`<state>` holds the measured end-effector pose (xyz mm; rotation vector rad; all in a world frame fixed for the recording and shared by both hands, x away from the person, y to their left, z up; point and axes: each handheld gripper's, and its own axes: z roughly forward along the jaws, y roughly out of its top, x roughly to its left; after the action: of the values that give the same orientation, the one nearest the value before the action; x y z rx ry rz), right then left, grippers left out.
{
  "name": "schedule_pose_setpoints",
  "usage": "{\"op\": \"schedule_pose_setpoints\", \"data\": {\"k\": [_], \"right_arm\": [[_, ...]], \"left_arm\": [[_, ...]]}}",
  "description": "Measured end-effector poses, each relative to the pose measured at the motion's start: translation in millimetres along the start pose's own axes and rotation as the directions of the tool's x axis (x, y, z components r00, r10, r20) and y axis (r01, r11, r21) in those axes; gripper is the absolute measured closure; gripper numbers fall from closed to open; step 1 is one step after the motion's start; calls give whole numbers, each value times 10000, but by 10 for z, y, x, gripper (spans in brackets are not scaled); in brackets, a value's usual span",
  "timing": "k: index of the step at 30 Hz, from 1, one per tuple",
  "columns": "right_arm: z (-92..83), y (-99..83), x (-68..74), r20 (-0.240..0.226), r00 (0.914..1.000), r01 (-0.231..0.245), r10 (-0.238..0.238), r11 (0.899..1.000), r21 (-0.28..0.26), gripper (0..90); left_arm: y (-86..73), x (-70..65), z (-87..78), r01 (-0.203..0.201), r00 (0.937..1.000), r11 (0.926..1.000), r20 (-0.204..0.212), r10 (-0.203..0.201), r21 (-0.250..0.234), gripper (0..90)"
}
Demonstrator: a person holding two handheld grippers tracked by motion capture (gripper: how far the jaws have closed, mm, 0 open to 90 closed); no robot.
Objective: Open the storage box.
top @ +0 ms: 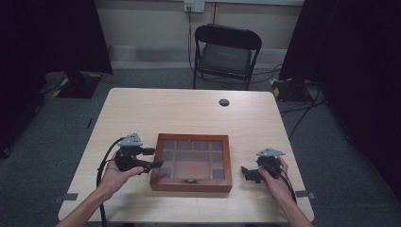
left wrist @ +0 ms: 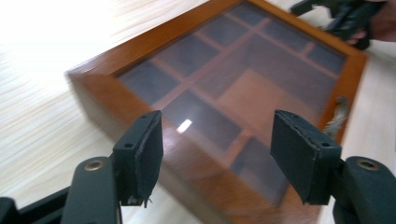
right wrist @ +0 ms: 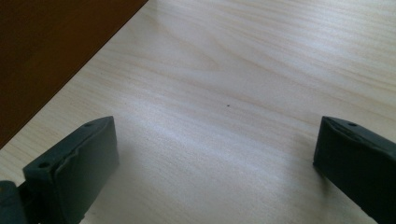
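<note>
Wooden box (top: 191, 162) with its glass lid is lying low and central in the high view, looking rigid, fairly heavy and breakable, best held by its frame, while left gripper (top: 150, 165) and right gripper (top: 246, 173) are flanking it, jaws spread.

The bench (top: 189, 109) was pale wood-grain laminate, smooth with a soft sheen. The box (left wrist: 116, 100) had a reddish-brown wooden frame, polished, and a glossy glass lid (left wrist: 243, 79) that caught a glint. Both grippers' jaws looked like matt black rubbery pads, slightly rough at the edges.
</note>
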<state>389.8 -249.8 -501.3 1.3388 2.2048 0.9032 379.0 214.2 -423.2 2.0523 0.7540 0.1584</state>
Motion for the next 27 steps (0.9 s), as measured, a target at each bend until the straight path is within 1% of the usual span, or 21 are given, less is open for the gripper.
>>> {"op": "schedule_pose_setpoints", "data": {"k": [2,4,6,8,10,12,14,15,17,18,21,23,25,26,27], "right_arm": [[0,0,-1,1,10000,18,-18,10000,-5,0],[0,0,-1,1,10000,20,-20,10000,-6,0],[0,0,-1,0,10000,16,-16,10000,-4,0],[0,0,-1,0,10000,17,-17,10000,-5,0],[0,0,-1,0,10000,18,-18,10000,-6,0],[0,0,-1,-1,10000,18,-18,10000,-7,0],[0,0,0,2,10000,7,-7,10000,-1,0],[0,0,-1,3,10000,23,-23,10000,-7,0],[1,0,-1,2,10000,22,-22,10000,-8,0],[0,0,0,2,10000,6,-6,10000,-2,0],[0,0,-1,0,10000,20,-20,10000,-8,0],[0,0,-1,1,10000,17,-17,10000,-7,0],[0,0,0,1,10000,6,-6,10000,-4,0],[0,0,0,1,10000,3,-3,10000,0,0],[0,0,-1,1,10000,16,-16,10000,-7,0]], "left_arm": [[26,-41,16,-126,9999,9999,59,126,22,349],[45,-79,45,-132,9996,9999,264,133,-43,349],[68,-111,64,-219,9989,9998,403,218,39,349],[91,-159,77,-226,9979,9997,607,229,-47,354],[119,-213,94,-463,9966,9989,683,461,4,364],[144,-261,110,-561,9957,9984,740,559,4,370],[163,-291,133,-679,9933,9976,929,685,-94,389],[175,-302,141,-696,9921,9976,1042,691,3,393],[188,-328,179,-716,9899,9974,1227,712,-9,392],[200,-338,196,-773,9885,9970,1311,758,66,388],[243,-368,243,-849,9864,9964,1419,832,57,385],[274,-391,274,-942,9837,9955,1547,920,68,404],[296,-416,322,-919,9817,9957,1684,888,106,408],[309,-434,354,-974,9805,9950,1732,925,200,419],[318,-459,396,-944,9772,9953,1933,882,232,422]]}}
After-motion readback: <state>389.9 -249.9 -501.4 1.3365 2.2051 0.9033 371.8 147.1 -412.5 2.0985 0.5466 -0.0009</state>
